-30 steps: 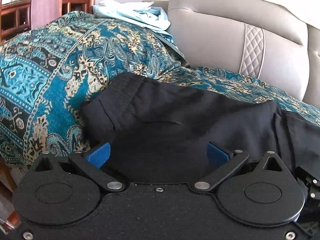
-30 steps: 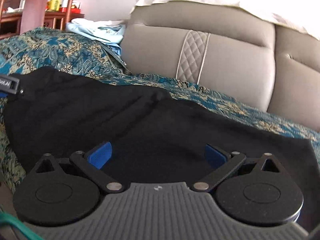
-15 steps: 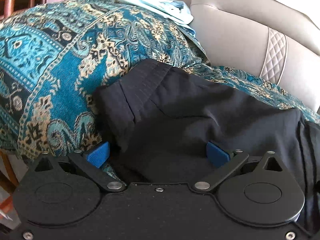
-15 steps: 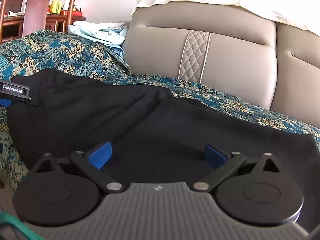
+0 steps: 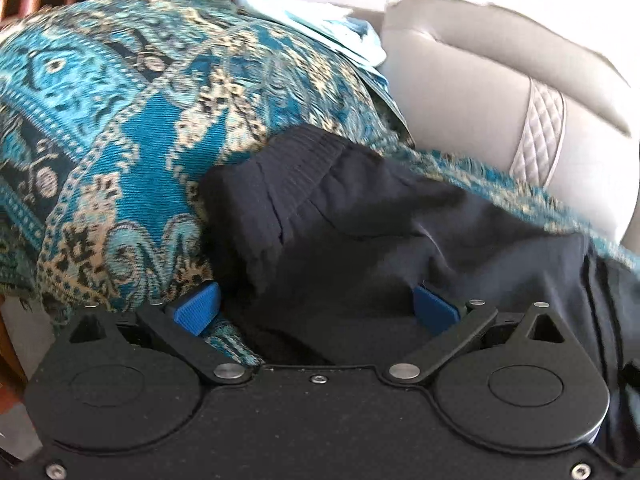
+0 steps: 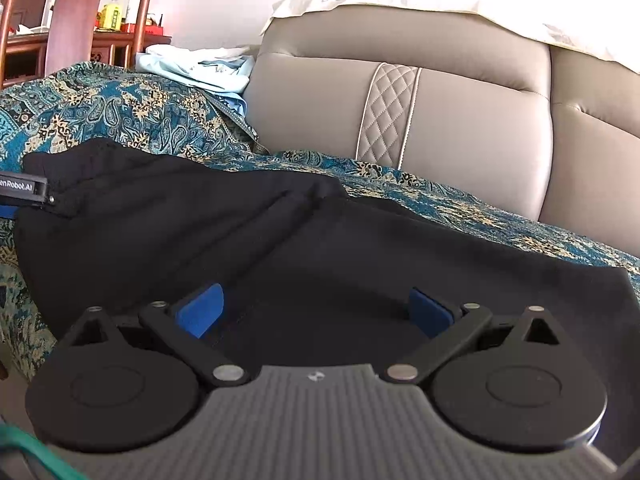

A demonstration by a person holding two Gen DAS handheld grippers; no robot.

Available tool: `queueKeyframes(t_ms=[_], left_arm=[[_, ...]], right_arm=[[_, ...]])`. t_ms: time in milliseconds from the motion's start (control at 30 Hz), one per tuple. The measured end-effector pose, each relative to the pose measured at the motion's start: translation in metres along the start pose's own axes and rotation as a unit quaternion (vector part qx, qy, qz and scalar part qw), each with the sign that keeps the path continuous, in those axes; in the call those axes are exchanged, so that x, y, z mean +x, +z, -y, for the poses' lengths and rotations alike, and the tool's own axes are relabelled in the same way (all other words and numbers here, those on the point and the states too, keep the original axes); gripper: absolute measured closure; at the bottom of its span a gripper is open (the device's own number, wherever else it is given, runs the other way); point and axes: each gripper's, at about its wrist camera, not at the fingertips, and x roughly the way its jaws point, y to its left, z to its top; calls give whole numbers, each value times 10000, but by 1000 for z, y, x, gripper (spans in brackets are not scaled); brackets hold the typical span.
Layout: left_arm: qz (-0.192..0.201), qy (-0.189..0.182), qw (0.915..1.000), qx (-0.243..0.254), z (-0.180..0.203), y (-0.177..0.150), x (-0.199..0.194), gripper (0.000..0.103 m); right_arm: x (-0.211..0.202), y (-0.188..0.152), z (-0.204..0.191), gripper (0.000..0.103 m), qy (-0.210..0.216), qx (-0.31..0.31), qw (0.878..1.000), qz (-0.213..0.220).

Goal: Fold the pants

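Black pants (image 5: 360, 224) lie on a teal patterned throw (image 5: 120, 120) over a sofa. Their ribbed waistband (image 5: 296, 160) points toward the sofa arm. My left gripper (image 5: 316, 308) is open, with its blue pads either side of the waist end's near edge. In the right wrist view the pants (image 6: 320, 240) spread across the seat with folds running along them. My right gripper (image 6: 316, 308) is open over the pants' near edge. The left gripper's body (image 6: 24, 192) shows at that view's left edge, by the waistband.
A grey leather sofa back (image 6: 400, 112) rises behind the seat. Light blue clothes (image 6: 200, 68) lie piled on the sofa arm. A wooden chair (image 6: 72, 12) and cabinet stand behind at the left. The throw (image 6: 100, 112) covers the arm and seat.
The left gripper has moved left toward the waistband end and the throw-covered arm, and its view is now blurred. The right gripper has barely moved. Both stay open.
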Motion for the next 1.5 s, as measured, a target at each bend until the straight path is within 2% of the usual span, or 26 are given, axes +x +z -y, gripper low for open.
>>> queueKeyframes(t_ms=[267, 333, 367, 400, 433, 467, 500, 533, 600, 733, 800, 867, 900, 933, 1133, 1233, 1300, 1400, 1500], left_arm=[[111, 66, 9971, -755, -23, 25, 20, 4], [134, 88, 9966, -811, -21, 27, 24, 2], [131, 129, 9970, -752, -18, 28, 26, 5], [130, 186, 9973, -693, -14, 28, 28, 10], [124, 226, 9979, -602, -10, 28, 28, 29], [104, 350, 9981, -505, -6, 28, 29, 38], [156, 469, 9979, -413, -3, 27, 28, 43], [210, 497, 9980, -332, -2, 26, 26, 47], [198, 452, 9983, -303, -5, 28, 28, 46], [116, 345, 9973, -633, -19, 36, 40, 47], [93, 414, 9979, -482, -13, 37, 42, 47], [127, 606, 9979, -178, -5, 35, 39, 65], [159, 651, 9977, -110, -1, 36, 35, 69], [201, 653, 9976, -89, 2, 37, 30, 78], [639, 183, 9972, 340, 44, 51, -13, 81], [868, -266, 9940, 608, 78, 60, -35, 81], [1019, -586, 9896, 826, 105, 64, -51, 81], [1088, -1142, 9809, 1134, 145, 65, -68, 81], [936, -1731, 9719, 1294, 183, 61, -79, 81]], right_arm=[[0, -1, 4, 0, 97, 66, 9999, 12], [0, -1, 4, 0, 121, 79, 9999, 15], [0, -1, 5, 0, 125, 82, 9999, 16], [0, -1, 5, 0, 125, 80, 9999, 19], [0, -1, 4, 0, 125, 77, 9999, 19], [0, -1, 4, 0, 125, 76, 9999, 21], [0, -1, 5, 0, 126, 76, 9999, 20], [0, -1, 4, 0, 127, 77, 9999, 20], [0, -1, 4, 0, 126, 76, 9999, 20], [0, -1, 4, 0, 128, 76, 9999, 20], [0, -1, 5, 0, 135, 68, 9999, 18], [0, -1, 4, 0, 127, 73, 9999, 18], [1, -1, 4, 0, 127, 71, 9999, 14], [1, -1, 4, 0, 134, 62, 9999, 3], [5, 4, 4, 0, 365, -115, 9990, -210], [5, 12, 2, 0, 490, -333, 9973, -442], [3, 20, 10, 0, 513, -241, 9966, -599], [-11, 29, 33, 0, 324, 93, 9987, -374], [-26, 35, 71, 0, -302, 458, 9983, -177]])
